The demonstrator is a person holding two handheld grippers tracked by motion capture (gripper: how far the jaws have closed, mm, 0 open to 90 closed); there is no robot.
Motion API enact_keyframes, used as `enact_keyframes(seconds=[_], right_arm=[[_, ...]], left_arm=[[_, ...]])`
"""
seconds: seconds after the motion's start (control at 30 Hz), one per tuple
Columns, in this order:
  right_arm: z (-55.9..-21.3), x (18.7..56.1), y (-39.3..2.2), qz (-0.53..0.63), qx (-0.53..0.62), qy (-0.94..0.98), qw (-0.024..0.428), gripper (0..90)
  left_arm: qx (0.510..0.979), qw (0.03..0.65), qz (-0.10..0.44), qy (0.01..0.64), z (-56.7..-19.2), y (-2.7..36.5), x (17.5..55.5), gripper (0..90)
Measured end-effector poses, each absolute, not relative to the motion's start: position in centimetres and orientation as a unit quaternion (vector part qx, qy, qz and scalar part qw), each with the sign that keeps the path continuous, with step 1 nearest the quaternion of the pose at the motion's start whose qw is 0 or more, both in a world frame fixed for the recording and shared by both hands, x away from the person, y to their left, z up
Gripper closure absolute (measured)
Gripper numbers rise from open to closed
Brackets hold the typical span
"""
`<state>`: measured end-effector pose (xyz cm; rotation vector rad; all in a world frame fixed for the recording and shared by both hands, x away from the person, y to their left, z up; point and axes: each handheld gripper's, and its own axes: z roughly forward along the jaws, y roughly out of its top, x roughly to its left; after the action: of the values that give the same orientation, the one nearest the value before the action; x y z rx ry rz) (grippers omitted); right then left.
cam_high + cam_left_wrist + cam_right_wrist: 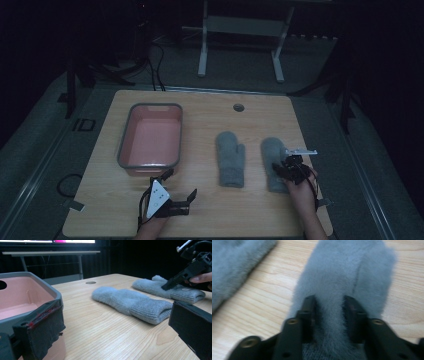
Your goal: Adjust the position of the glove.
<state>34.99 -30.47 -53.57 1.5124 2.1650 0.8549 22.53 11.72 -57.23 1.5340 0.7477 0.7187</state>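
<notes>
Two grey fleece mittens lie side by side on the wooden table, cuffs toward me. The left mitten (231, 159) (130, 301) (232, 262) lies untouched. My right gripper (276, 169) (166, 286) (329, 302) points down onto the right mitten (270, 150) (180, 292) (347, 270). Its jaws stand apart on the fleece just above the cuff, with a strip of pile between them and no squeeze visible. My left gripper (180, 184) (115, 322) rests open near the table's front edge, beside the tub's front corner, with nothing between its jaws.
A pink tub with a grey rim (150, 107) (50, 287) stands empty at the table's left. A round cable hole (238, 107) (90, 282) sits near the far edge. A white stand (202, 50) and cables are on the floor beyond the table.
</notes>
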Motion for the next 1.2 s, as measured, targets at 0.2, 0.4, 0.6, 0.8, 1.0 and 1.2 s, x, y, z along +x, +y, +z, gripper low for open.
enact_keyframes(seconds=[0.2,0.4,0.6,0.8,1.0,1.2], right_arm=[[-52.4,34.4,-30.5,0.319,0.534,0.761,0.187,45.7],[-53.2,34.4,-30.5,0.321,0.551,0.746,0.192,42.1],[-54.4,34.4,-29.8,0.295,0.541,0.758,0.214,71.5],[-53.1,34.1,-29.4,0.311,0.559,0.739,0.212,81.6],[-51.0,34.0,-28.0,0.335,0.563,0.726,0.209,81.7],[-48.2,34.4,-26.6,0.348,0.566,0.713,0.223,81.7]], left_arm=[[0.662,0.601,0.309,0.324,-57.2,11.7,22.6,0.2],[0.662,0.601,0.310,0.324,-57.2,11.7,22.5,0.2],[0.662,0.601,0.310,0.323,-57.2,11.7,22.5,0.2],[0.662,0.601,0.309,0.324,-57.2,11.8,22.5,0.2],[0.662,0.602,0.309,0.324,-57.2,11.8,22.6,0.2],[0.662,0.601,0.309,0.324,-57.2,11.8,22.6,0.2]])
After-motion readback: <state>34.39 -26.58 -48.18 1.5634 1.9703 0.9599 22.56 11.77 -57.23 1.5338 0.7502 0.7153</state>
